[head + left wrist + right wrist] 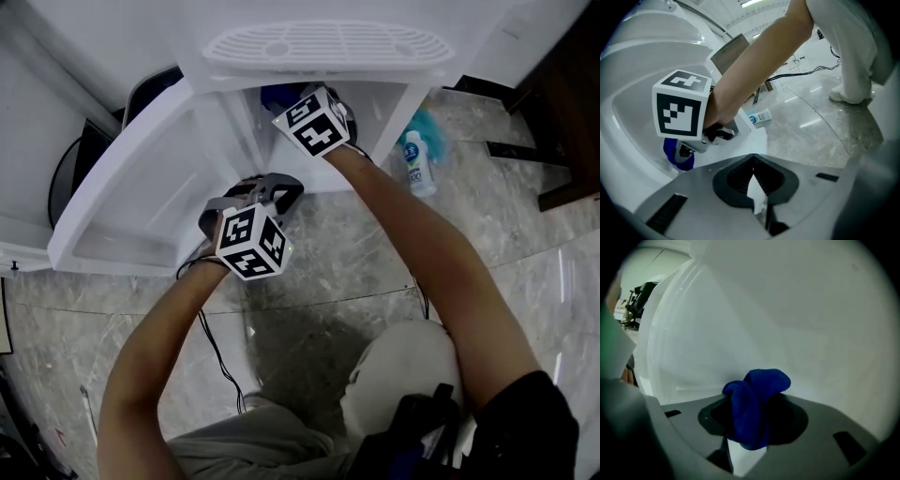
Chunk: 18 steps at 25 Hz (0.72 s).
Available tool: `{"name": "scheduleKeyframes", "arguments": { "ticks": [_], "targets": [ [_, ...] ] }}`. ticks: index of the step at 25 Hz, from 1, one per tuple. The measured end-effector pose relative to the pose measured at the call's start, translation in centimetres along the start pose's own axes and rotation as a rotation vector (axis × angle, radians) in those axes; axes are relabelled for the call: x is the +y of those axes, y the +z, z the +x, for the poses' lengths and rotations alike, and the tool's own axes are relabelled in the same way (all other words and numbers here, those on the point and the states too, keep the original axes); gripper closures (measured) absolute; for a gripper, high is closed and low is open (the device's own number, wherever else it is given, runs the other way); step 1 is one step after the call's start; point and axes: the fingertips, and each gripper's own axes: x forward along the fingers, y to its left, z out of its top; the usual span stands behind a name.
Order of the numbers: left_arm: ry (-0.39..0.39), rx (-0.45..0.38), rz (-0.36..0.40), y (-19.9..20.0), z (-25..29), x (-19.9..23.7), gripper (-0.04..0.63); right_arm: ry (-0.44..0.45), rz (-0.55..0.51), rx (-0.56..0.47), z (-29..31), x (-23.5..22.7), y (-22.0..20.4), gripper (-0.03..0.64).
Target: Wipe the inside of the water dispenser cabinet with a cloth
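My right gripper (752, 427) has its jaws closed partway on a bunched royal-blue terry cloth (761, 385). The wad stands proud of the tips, so fabric and not metal meets the surface. It faces the smooth white inner wall of the white plastic water dispenser cabinet (394, 103), and my forearm reaches in through the opening below the slotted white drip grille (328, 42). I cannot tell from here whether the cloth is touching the wall.

My left gripper (753, 187) has its jaws fully together, with nothing I can make out between them. It hangs outside, just beside the free edge of the wide-open white cabinet door (122, 206), which I judge keeps the door from swinging back onto my working arm.

A white bottle with a blue label (413, 161) lies on the grey marbled floor (375, 272) beside the cabinet, clear of both arms.
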Motion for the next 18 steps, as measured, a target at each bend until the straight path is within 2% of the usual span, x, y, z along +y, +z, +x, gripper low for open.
{"name": "scheduleKeyframes", "arguments": {
  "ticks": [6, 11, 14, 18],
  "targets": [
    [-0.014, 0.013, 0.025, 0.4, -0.5, -0.6, 0.589, -0.072, 0.137, -0.255, -2.6, -2.3, 6.2, 0.454],
    [-0.021, 0.021, 0.035, 0.2, -0.5, -1.0, 0.589, -0.144, 0.155, -0.427, -5.1, -1.8, 9.0, 0.454],
    [-0.021, 0.021, 0.035, 0.2, -0.4, -0.8, 0.589, -0.184, 0.173, -0.485, -5.7, -2.5, 10.3, 0.455],
    [-0.022, 0.018, 0.026, 0.1, -0.3, -0.8, 0.589, -0.207, 0.218, -0.513, -5.8, -3.0, 10.9, 0.456]
  ]
}}
